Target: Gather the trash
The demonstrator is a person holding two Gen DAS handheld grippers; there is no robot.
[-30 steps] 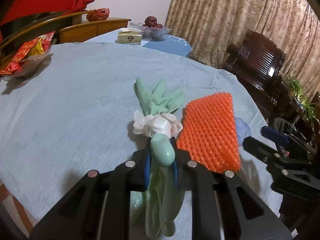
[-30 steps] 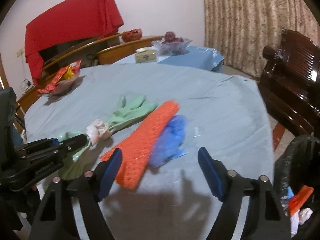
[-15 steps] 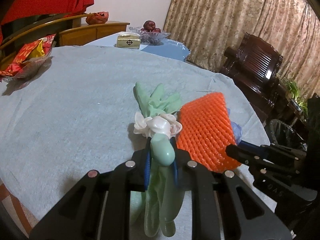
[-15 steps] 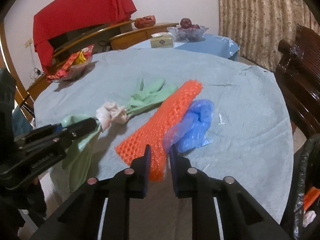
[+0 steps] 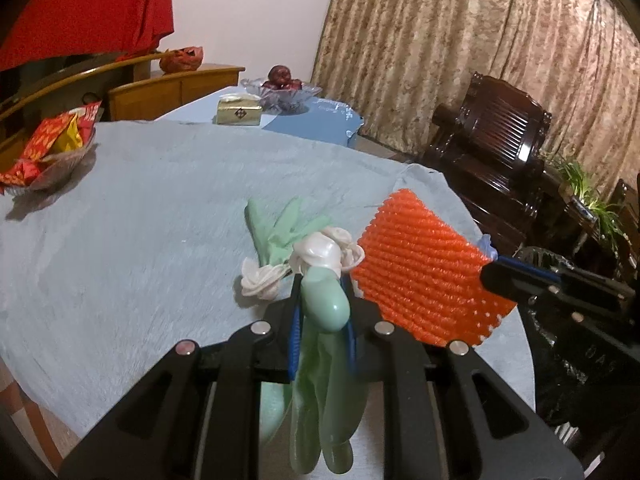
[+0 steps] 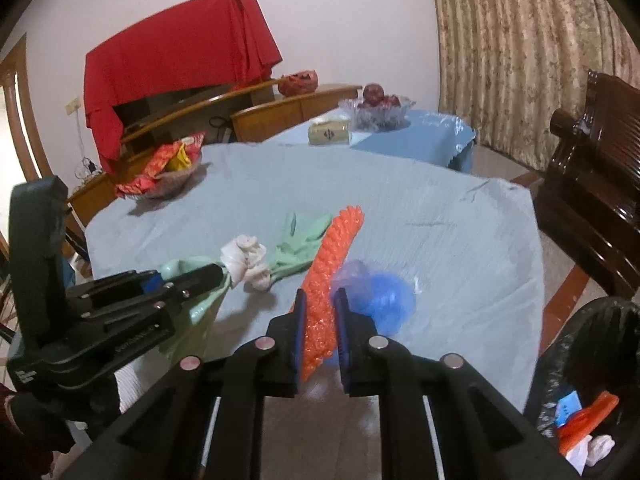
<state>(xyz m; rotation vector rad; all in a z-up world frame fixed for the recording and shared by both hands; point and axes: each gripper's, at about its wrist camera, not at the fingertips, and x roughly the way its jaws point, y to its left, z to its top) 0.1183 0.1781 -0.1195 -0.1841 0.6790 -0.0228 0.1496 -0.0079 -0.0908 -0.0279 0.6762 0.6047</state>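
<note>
A round table (image 6: 460, 216) with a pale blue cloth fills both views, seen from two hand-held grippers. On the left, the left gripper (image 5: 323, 312) is clenched on the cuff of a mint green glove (image 5: 325, 308); the cuff bulges between the blue pads, its loose end hangs down off the table edge, and the glove's fingers lie spread on the cloth farther away. A crumpled white wad (image 5: 320, 254), perhaps another glove, clings to the green one just past the pads, and a second white lump lies just to its left. To the right, the right gripper (image 6: 319, 322) grasps the near edge of an orange mesh sheet (image 6: 328, 276), a bumpy foam netting standing on its side between the pads, its far end reaching toward the table's middle. A crumpled blue plastic scrap (image 6: 384, 300) touches the mesh on its right and rests on the cloth, not visibly gripped. At the far right, beside the table, a black trash bag (image 6: 588, 368) stands open with orange and white scraps inside. The step appears to be lifting both catches clear. To do it well, keep both grips tight, raise them clear of the cloth, watch that the white wad does not drop, and carry them right over the bag's mouth before letting go.
</note>
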